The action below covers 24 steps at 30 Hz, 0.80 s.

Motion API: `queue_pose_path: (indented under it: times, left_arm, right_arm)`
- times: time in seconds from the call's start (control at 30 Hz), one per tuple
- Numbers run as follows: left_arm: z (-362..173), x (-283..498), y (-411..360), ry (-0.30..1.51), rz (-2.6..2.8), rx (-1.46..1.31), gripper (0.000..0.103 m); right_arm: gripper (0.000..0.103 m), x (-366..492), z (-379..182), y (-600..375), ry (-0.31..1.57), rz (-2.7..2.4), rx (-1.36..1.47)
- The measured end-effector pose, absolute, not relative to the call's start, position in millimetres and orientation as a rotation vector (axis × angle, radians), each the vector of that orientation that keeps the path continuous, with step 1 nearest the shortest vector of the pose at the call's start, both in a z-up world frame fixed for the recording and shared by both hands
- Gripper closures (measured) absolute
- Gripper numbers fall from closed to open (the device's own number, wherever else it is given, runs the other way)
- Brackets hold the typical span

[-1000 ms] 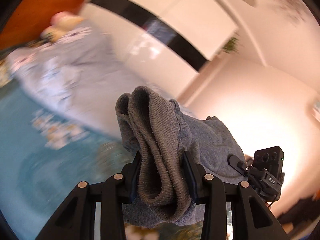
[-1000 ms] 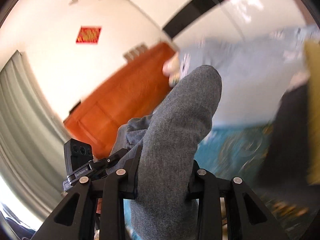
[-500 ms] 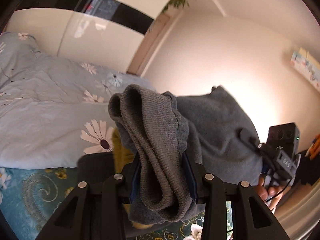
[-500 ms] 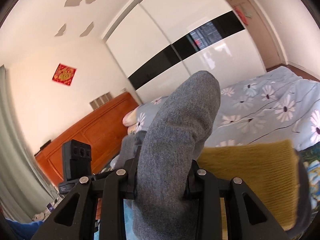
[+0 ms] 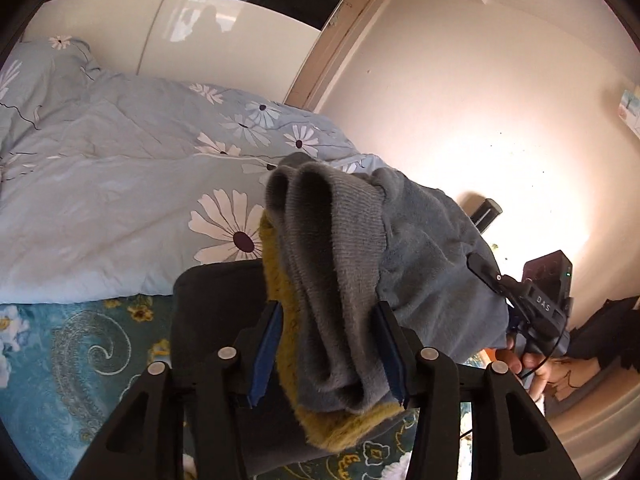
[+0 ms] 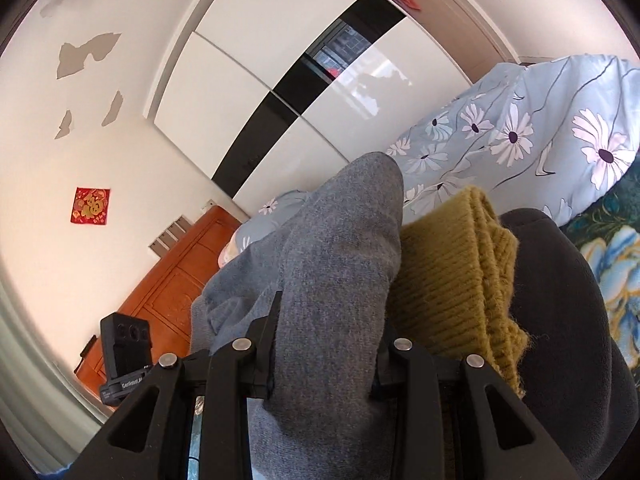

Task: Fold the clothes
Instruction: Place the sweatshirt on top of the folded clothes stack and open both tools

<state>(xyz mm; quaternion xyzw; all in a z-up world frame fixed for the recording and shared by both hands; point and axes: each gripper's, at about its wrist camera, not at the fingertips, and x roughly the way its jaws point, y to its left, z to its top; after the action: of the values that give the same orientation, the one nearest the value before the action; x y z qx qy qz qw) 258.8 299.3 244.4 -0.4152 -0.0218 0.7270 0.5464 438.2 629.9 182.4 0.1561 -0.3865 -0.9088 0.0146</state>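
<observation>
A folded grey garment (image 5: 332, 240) hangs between both grippers, just over a mustard knit sweater (image 6: 448, 272) that lies on a dark folded garment (image 6: 560, 300). My left gripper (image 5: 328, 320) has the grey fold between its jaws, which are opening. Its left pad stands off the cloth, with mustard knit (image 5: 344, 428) showing in the gap. My right gripper (image 6: 328, 320) is shut on the other end of the grey garment (image 6: 340, 248). In the left wrist view, a hand (image 5: 516, 360) holds the right gripper's black body (image 5: 544, 304) at the right.
The stack lies on a teal patterned bedsheet (image 5: 80, 360). A light blue daisy-print duvet (image 5: 120, 180) is bunched behind it. A white wardrobe with a black band (image 6: 280, 92) and an orange wooden headboard (image 6: 172, 288) stand beyond the bed.
Both grippers swung across the bed with the grey garment and now hold it over the mustard and dark stack. The left jaws have widened and their left pad has come off the cloth.
</observation>
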Motion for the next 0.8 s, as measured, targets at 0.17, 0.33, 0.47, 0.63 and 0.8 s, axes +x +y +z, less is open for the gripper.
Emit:
queue_pose_path:
  times: [0.17,0.33,0.47,0.63,0.8]
  left_arm:
    - [251,257,276,-0.038,1.781,-0.918,0.048]
    - [234,248,250,-0.036,1.824,-0.949,0.046]
    - [215,247,227,-0.026,1.861,-0.98,0.038]
    - [183,250,215,0.01,1.916,-1.007,0.025]
    - [155,256,217,-0.008,1.903,-1.057,0.023]
  right_arm:
    - [0.066,440,194,630,-1.208,-2.869,0.528]
    - [0.055,444,211,623,-1.098,-2.986,0.629]
    - [0.053,464,222,630,-1.214,-3.073,0.581]
    - [0.047,501,234,596,-1.161,-3.214,0.402]
    - [0.044,515,220,534,-0.976,-3.338,0.406]
